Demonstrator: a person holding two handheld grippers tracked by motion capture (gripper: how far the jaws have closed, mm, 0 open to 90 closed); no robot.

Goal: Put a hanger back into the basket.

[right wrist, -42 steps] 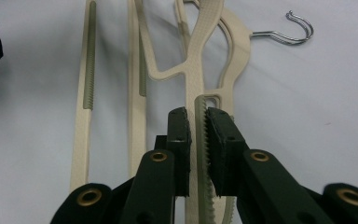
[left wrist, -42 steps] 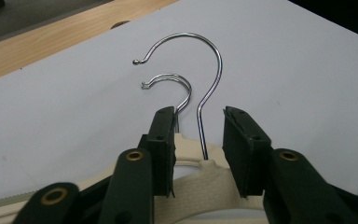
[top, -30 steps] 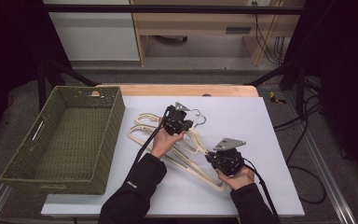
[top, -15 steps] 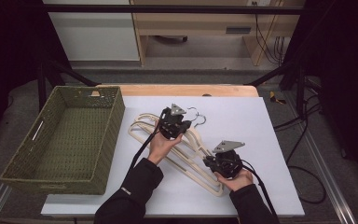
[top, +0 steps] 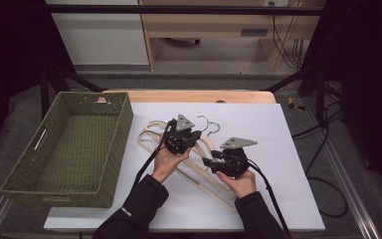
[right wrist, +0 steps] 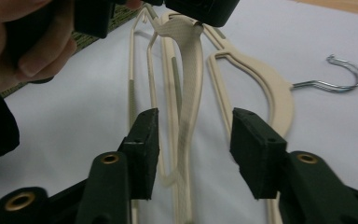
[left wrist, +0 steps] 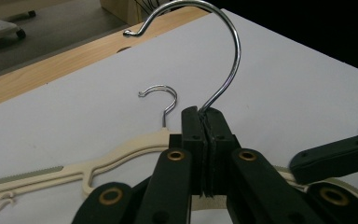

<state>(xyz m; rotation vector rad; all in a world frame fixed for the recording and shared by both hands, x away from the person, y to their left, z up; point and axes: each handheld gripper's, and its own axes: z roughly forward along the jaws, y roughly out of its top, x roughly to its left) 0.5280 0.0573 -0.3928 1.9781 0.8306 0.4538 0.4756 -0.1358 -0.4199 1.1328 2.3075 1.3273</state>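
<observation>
The white table (top: pixel 288 149) carries a green woven basket (top: pixel 69 149) at its left and, beside it, a heap of cream plastic hangers (top: pixel 151 137) with chrome hooks. The left gripper (top: pixel 181 137) sits over the heap; in the left gripper view its fingers (left wrist: pixel 193 135) are clenched on the base of one hanger's hook (left wrist: pixel 228 60), which curves up above them, lifted hanger (right wrist: pixel 186 51) hanging below. Another hanger (left wrist: pixel 98 163) lies flat on the table just beyond. The right gripper (top: pixel 214 163) is near; its fingers (right wrist: pixel 147 140) have just been opening and stand apart, released, the lifted hanger's arm running between them without touching either. No readable writing or labels show.
</observation>
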